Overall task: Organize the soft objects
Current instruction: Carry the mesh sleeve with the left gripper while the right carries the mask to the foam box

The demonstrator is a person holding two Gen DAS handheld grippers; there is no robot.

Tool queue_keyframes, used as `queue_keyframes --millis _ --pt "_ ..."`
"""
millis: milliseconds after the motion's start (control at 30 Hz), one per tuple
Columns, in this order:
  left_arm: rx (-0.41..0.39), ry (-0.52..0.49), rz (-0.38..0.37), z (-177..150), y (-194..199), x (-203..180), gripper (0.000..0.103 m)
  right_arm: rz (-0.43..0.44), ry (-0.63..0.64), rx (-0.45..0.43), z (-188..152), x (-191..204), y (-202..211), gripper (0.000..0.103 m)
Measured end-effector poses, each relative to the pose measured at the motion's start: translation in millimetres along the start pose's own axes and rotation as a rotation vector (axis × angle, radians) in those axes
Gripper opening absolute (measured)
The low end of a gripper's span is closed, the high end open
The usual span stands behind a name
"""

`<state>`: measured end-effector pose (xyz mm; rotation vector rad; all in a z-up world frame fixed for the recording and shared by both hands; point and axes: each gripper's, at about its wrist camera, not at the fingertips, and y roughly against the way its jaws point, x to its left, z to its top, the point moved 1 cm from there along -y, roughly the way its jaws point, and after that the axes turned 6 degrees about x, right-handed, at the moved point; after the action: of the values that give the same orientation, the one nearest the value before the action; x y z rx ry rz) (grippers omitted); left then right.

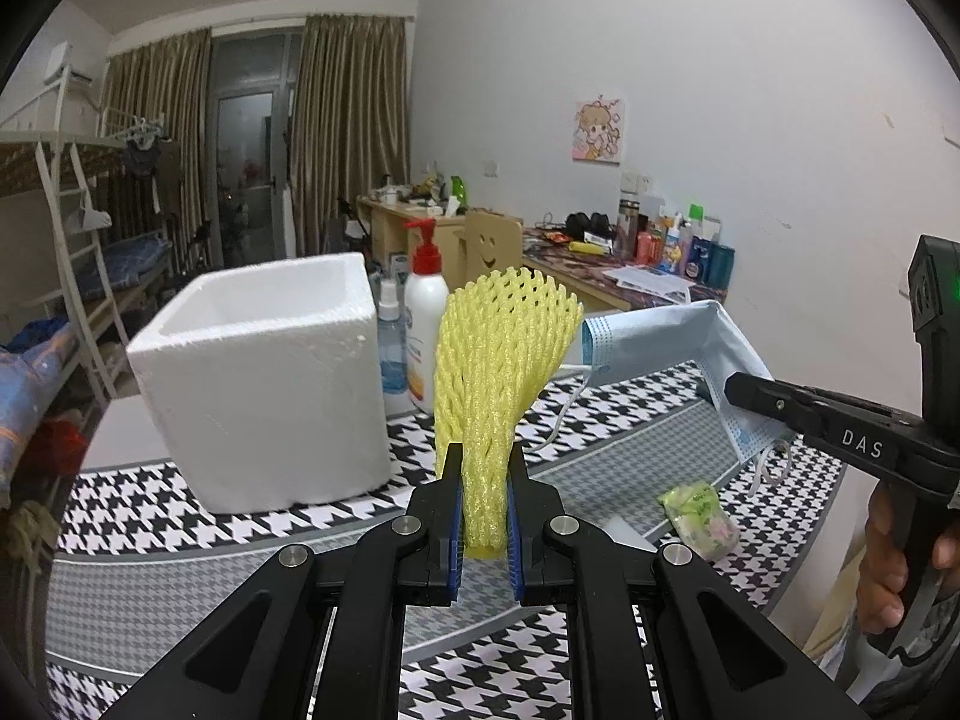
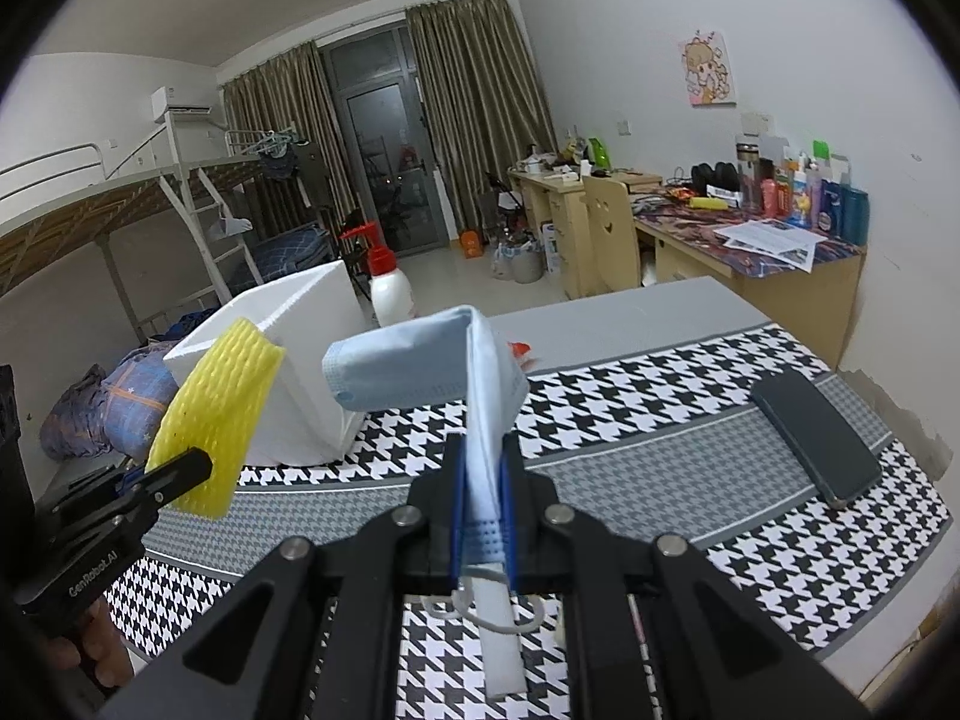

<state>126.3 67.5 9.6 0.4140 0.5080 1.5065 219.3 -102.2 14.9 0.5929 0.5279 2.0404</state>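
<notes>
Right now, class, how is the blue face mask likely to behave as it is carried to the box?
Probably floppy: the face mask folds over above the right claw. Likely light, since a thin pinch holds it. Its ear loops dangle and may snag.

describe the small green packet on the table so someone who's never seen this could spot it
Start at the houndstooth tablecloth with the white foam box. Right of the left gripper, below the blue face mask, lies the small packet. It alone is a crinkly green-and-pink wrapper lying flat.
</notes>
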Motion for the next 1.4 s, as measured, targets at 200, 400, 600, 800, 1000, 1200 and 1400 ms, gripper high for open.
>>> queue_keyframes --millis 200,400,600,800,1000,1200,1400 --pt "-0.023 0.012 0.021 10.2 9.0 14.0 0.012 0.006 0.011 -0.016 7.3 6.9 2.7 0.014" --pt "-0.028 0.031 0.025 16.7 12.8 26.5 0.012 0.014 0.031 -0.031 13.4 16.5 7.3 0.014" --pt "-0.038 0.024 0.036 22.1 15.5 27.1 0.012 0.023 0.044 -0.040 20.2 25.3 6.9 0.014" --pt "-0.056 0.013 0.052 25.1 21.7 29.4 0.012 0.043 0.054 -0.054 25.5 33.0 8.4 0.014" --pt "-0.069 0.014 0.070 30.1 24.6 34.7 0.012 0.050 0.071 -0.063 31.8 41.1 8.0 0.014" --pt "-0.085 0.017 0.092 34.1 26.8 38.9 0.012 0.058 0.073 -0.062 36.9 46.1 5.8 0.014" --pt "-0.103 0.019 0.103 43.1 30.3 42.4 0.012 0.080 0.082 -0.062 43.1 51.9 6.3 0.014"
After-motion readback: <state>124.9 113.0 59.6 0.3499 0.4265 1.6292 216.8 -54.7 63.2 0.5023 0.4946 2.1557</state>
